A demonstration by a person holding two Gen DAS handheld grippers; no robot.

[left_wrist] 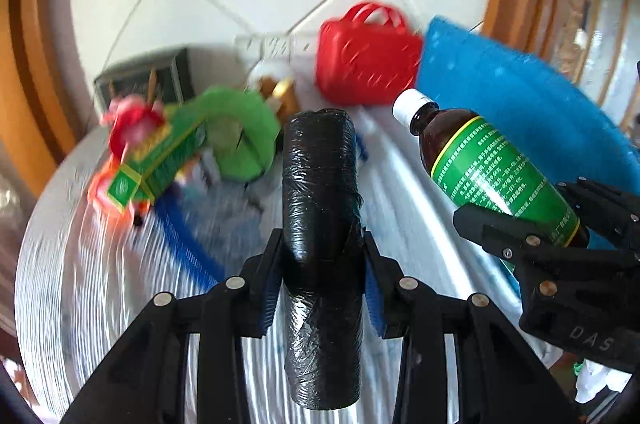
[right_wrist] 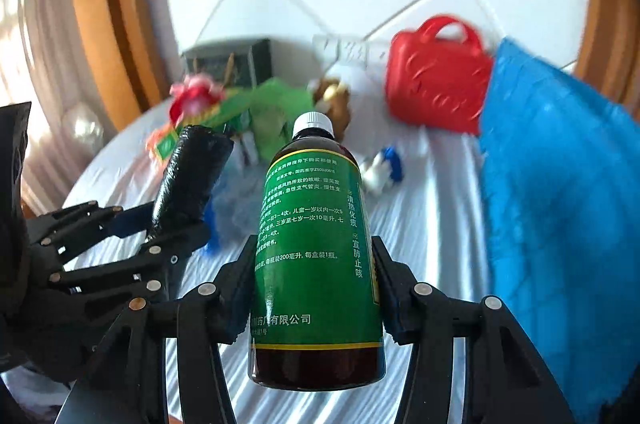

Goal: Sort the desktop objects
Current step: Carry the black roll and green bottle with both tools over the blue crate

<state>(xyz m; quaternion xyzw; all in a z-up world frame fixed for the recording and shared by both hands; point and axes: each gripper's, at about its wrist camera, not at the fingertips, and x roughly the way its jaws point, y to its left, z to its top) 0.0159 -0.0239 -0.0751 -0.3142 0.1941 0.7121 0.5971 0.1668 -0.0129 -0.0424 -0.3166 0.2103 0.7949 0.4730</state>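
Observation:
My left gripper [left_wrist: 322,272] is shut on a black roll of plastic bags [left_wrist: 320,224] and holds it above the table. It also shows at the left of the right wrist view [right_wrist: 168,228], with the roll [right_wrist: 188,179] in it. My right gripper [right_wrist: 316,276] is shut on a brown medicine bottle with a green label and white cap [right_wrist: 316,244], held upright above the table. The bottle [left_wrist: 488,167] and right gripper [left_wrist: 532,232] also show at the right of the left wrist view.
On the white-covered round table [right_wrist: 432,224] lie a red plastic basket [right_wrist: 436,87], a blue cloth [right_wrist: 560,203], a green box [left_wrist: 160,159], a green cloth [left_wrist: 244,135], a small blue-and-white thing [right_wrist: 384,167] and a dark box [right_wrist: 228,63]. Behind is a tiled wall.

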